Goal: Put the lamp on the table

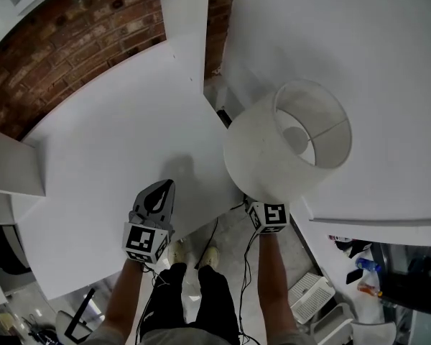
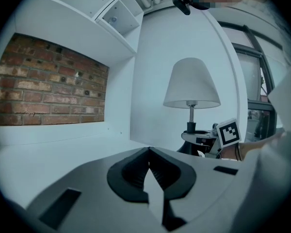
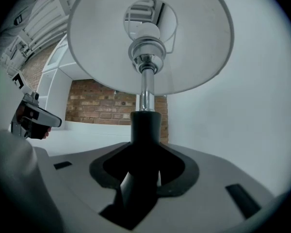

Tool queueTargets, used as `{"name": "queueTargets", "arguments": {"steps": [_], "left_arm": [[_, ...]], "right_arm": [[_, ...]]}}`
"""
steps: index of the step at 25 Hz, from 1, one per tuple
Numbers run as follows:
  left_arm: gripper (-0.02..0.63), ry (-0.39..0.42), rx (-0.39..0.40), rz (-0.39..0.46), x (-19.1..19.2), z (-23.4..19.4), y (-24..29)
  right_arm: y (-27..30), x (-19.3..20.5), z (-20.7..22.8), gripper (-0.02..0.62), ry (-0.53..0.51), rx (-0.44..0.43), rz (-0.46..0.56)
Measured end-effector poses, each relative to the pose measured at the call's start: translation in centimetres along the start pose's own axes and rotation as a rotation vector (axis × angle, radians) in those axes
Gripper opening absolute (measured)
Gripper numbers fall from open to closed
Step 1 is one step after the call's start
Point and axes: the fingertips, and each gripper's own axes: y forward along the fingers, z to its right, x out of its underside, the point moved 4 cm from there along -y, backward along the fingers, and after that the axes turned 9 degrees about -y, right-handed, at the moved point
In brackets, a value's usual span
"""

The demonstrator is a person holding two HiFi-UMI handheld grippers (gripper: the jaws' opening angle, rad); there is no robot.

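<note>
The lamp has a white shade [image 1: 287, 149], a chrome rod [image 3: 145, 89] and a black stem [image 3: 145, 127]. It stands upright in the air over the gap between two white surfaces. My right gripper [image 3: 144, 165] is shut on the black stem. In the head view the shade hides its jaws and only its marker cube [image 1: 267, 216] shows. The white table [image 1: 108, 121] spreads to the left. My left gripper [image 1: 164, 187] hovers over the table's near edge, shut and empty. From the left gripper view, the lamp [image 2: 191, 84] stands to the right beyond the closed tips of the left gripper [image 2: 148, 152].
A brick wall [image 1: 93, 27] backs the table, with a white column [image 1: 187, 20] beside it. A second white surface [image 1: 388, 85] lies on the right. Below are the person's legs [image 1: 190, 293], cables on the floor, a white crate [image 1: 309, 293] and a white shelf [image 1: 11, 165] at left.
</note>
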Motion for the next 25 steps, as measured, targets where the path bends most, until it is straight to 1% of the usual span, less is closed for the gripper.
{"name": "queueTargets", "arguments": {"steps": [3, 9, 16, 22, 25], "left_arm": [[0.005, 0.006, 0.006, 0.014, 0.2, 0.0, -0.4], [0.005, 0.020, 0.022, 0.055, 0.5, 0.2, -0.8], [0.005, 0.039, 0.052, 0.085, 0.8, 0.7, -0.4], [0.005, 0.053, 0.053, 0.115, 1.3, 0.8, -0.4], [0.005, 0.058, 0.052, 0.120, 1.5, 0.8, -0.7]], "right_arm": [[-0.1, -0.2, -0.1, 0.163, 0.008, 0.006, 0.015], [-0.1, -0.4, -0.6, 0.163, -0.028, 0.016, 0.035], [-0.3, -0.4, -0.8, 0.163, -0.034, 0.022, 0.050], [-0.7, -0.3, -0.8, 0.164, -0.041, 0.041, 0.073], [-0.9, -0.3, -0.8, 0.164, -0.028, 0.043, 0.072]]}}
